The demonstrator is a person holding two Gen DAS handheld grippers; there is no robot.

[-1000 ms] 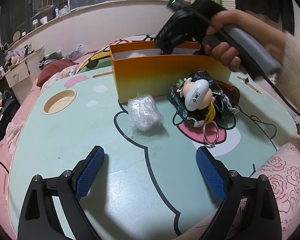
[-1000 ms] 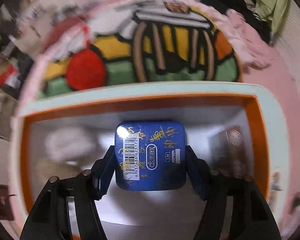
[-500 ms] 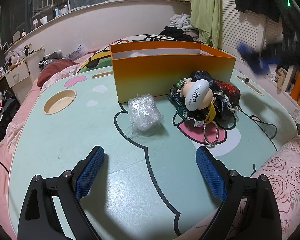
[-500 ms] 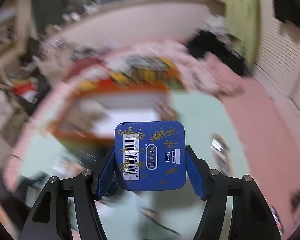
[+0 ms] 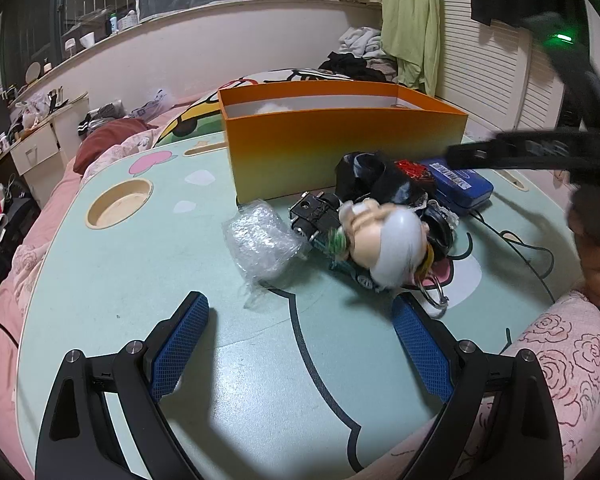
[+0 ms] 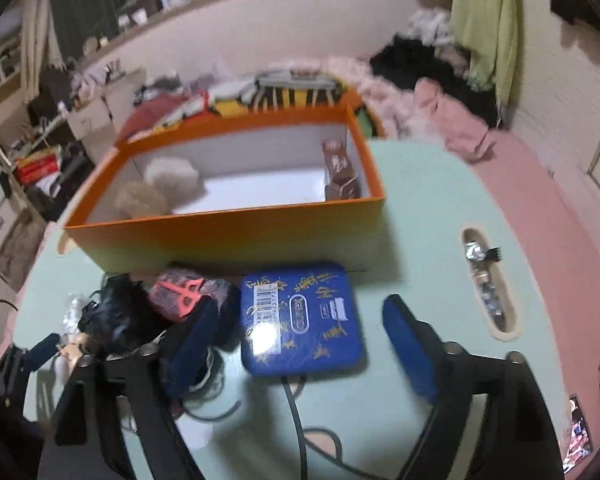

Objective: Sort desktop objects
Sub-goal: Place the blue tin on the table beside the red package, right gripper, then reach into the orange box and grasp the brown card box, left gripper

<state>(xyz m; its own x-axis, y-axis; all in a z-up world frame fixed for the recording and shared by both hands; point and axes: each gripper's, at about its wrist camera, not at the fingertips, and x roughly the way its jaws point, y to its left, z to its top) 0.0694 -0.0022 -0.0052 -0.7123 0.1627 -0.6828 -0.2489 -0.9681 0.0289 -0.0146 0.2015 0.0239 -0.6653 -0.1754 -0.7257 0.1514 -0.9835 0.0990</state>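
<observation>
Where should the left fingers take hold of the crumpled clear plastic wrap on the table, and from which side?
Probably across the middle of the crumpled clear plastic wrap, coming straight forward and down from the near side. It lies loose on the table just ahead of the wide-open left gripper. Its right edge lies against the toy car, so keep the right finger on the wrap's side, not between the toys.

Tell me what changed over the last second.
The right gripper carried the blue tin back out over the orange box and set it on the table in front; its jaws are opening, pads clear of the tin. The toy pile got knocked about. Left gripper unchanged, open.
</observation>
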